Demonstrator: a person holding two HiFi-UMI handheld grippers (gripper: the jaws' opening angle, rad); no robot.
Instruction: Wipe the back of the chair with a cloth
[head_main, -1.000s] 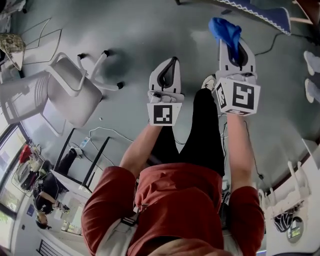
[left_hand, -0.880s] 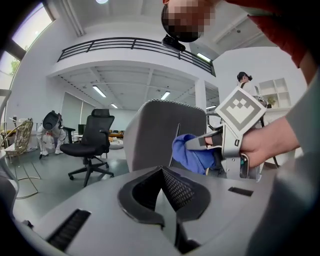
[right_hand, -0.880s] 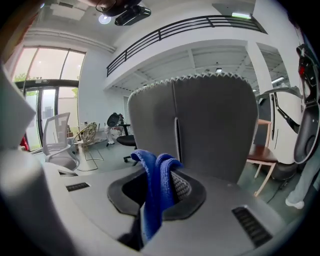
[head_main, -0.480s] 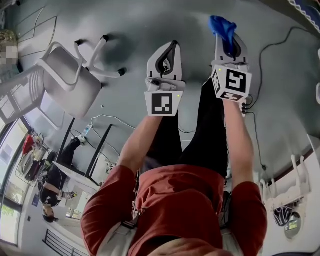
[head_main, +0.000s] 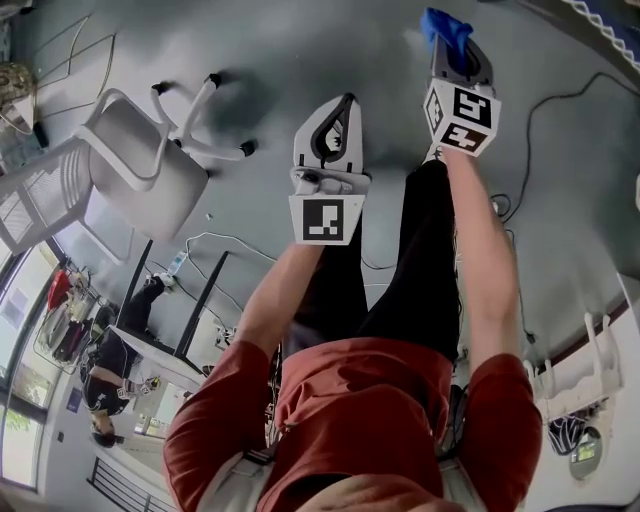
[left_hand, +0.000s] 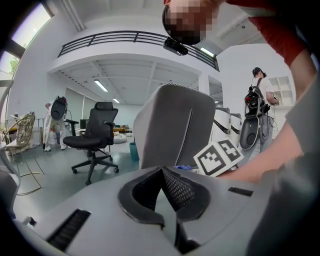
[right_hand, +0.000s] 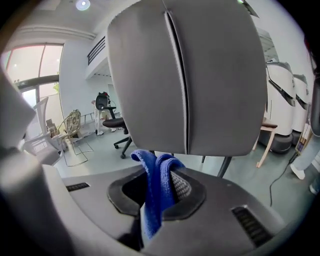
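The right gripper (head_main: 457, 48) is clamping the blue cloth (right_hand: 156, 192), whose lower end is vanishing between its jaws, facing the grey chair back (right_hand: 185, 75), whose top is running out of frame. The left gripper (left_hand: 163, 186) is holding its jaws together on nothing, its body hiding the backrest's foot.

We saw a black office chair (left_hand: 95, 137) on the grey floor (left_hand: 55, 175), well apart from a wicker chair (left_hand: 20, 137) at the far left. A small teal bin (left_hand: 134, 151) stood to the office chair's right. A person with a backpack (left_hand: 257, 107) stood near white shelves (left_hand: 280, 92). In the head view we noted a white chair (head_main: 145, 175) on castors and a black cable (head_main: 545, 97) trailing over the floor. A wooden stool (right_hand: 265, 127) stood beside white machines (right_hand: 280, 105).
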